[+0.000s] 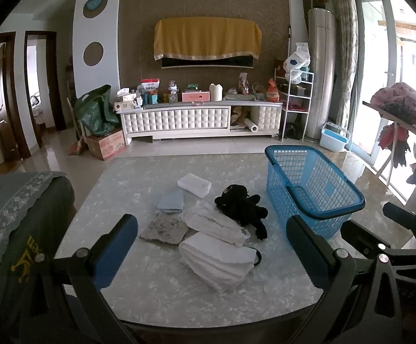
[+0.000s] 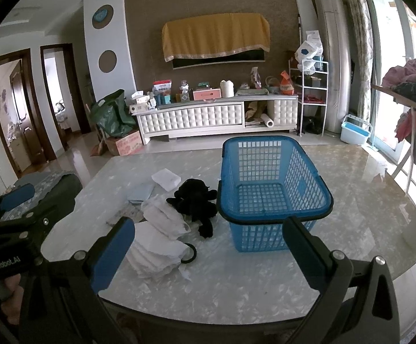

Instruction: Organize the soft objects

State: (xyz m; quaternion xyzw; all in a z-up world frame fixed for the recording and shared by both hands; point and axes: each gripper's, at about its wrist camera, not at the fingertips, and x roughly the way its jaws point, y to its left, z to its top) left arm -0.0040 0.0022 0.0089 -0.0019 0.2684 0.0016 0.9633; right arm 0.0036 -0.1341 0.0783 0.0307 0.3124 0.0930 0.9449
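Soft items lie in a loose cluster at table centre, at 9 o'clock from the blue basket (image 2: 274,189). Basket: plastic lattice walls, rectangular, dark handle folded along the near rim; nothing inside it. It stands upright on the pale marbled table (image 1: 156,292).

Cluster, near to far: folded white towel (image 1: 216,261) with a black hair tie (image 2: 189,253) touching its near edge; second white towel (image 1: 213,220) overlapping the first; black plush toy (image 1: 242,206) at 3 o'clock from that towel, just beside the basket wall; grey mottled cloth (image 1: 163,229); folded light-blue cloth (image 1: 170,200); white rectangular pad (image 1: 194,185) farthest away.

Left gripper (image 1: 211,243): fingers spread wide, grasping nothing, over the near table edge facing the towels. Right gripper (image 2: 208,246): also released, empty, facing the basket's near wall. Chair back with grey lace cover (image 1: 21,200) at 9 o'clock.
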